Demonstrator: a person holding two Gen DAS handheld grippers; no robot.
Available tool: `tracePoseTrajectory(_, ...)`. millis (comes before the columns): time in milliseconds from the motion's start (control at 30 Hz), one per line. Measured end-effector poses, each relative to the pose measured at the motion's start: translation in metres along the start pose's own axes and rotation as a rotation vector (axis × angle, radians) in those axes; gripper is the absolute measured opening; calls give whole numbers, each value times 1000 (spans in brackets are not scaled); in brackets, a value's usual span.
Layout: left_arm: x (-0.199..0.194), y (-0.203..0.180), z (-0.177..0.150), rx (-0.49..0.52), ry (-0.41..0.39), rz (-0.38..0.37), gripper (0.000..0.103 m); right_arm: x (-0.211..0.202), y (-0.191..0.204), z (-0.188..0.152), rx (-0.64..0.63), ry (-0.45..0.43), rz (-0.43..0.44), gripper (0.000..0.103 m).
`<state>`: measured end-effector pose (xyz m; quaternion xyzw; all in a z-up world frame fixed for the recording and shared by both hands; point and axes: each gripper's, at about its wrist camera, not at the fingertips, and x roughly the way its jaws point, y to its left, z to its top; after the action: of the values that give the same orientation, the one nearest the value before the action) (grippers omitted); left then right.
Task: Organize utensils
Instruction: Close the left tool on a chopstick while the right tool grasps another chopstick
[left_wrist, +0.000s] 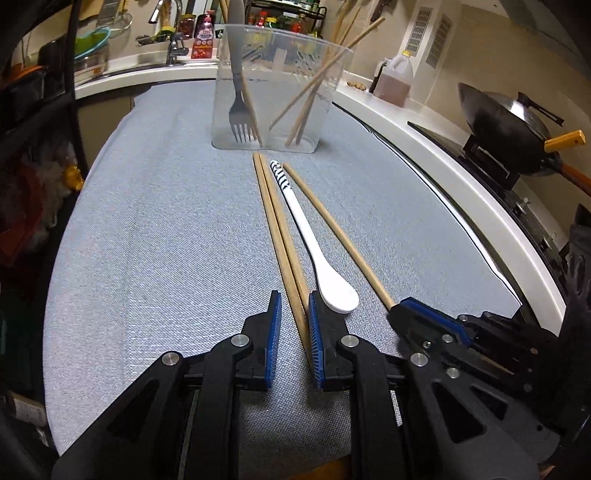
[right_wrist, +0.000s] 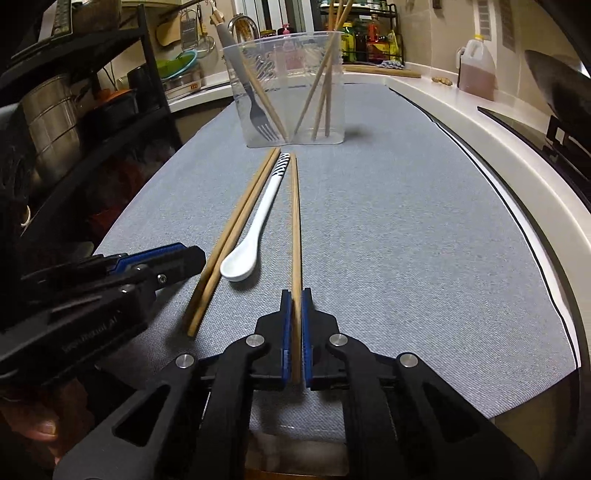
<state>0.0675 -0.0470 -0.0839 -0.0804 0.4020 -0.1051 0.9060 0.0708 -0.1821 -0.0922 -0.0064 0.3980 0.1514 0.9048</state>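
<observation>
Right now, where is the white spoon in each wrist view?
Left wrist view: white spoon lies centre, bowl beside the left gripper, right of the chopstick pair.
Right wrist view: spoon lies left of centre, left of the right gripper.
Shared landmark: clear utensil holder past its striped handle.

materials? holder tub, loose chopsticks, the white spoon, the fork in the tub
Holder tub: clear plastic by the look, since its contents show through the walls.
Loose chopsticks: likely wood or bamboo, with a matte tan surface.
White spoon: glossy, ceramic or melamine, can't tell which; dark stripes on the handle end.
Fork: grey with a dull sheen, probably metal.
</observation>
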Motion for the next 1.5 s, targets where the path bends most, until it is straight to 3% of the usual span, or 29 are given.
tracePoseTrajectory(300,-6,6,-3,22,-7,116,10,-3,-13,-3,25,-6,-17,6)
tracePoseTrajectory(533,-3,-4,-5,82,-12,150,10,-2,-10,-3,15,-12,-32,7)
tracePoseTrajectory(933,-1,-3,-3,82,-20,177,6,-1,-11,-4,15,-20,-33,6)
tracePoseTrajectory(1133,-11,18,-6,0,-17,190,6,-4,-19,-5,45,-24,-74,6)
tracePoseTrajectory(1500,-7,9,-5,30,-20,200,6,-3,-20,-6,35,-30,-65,6)
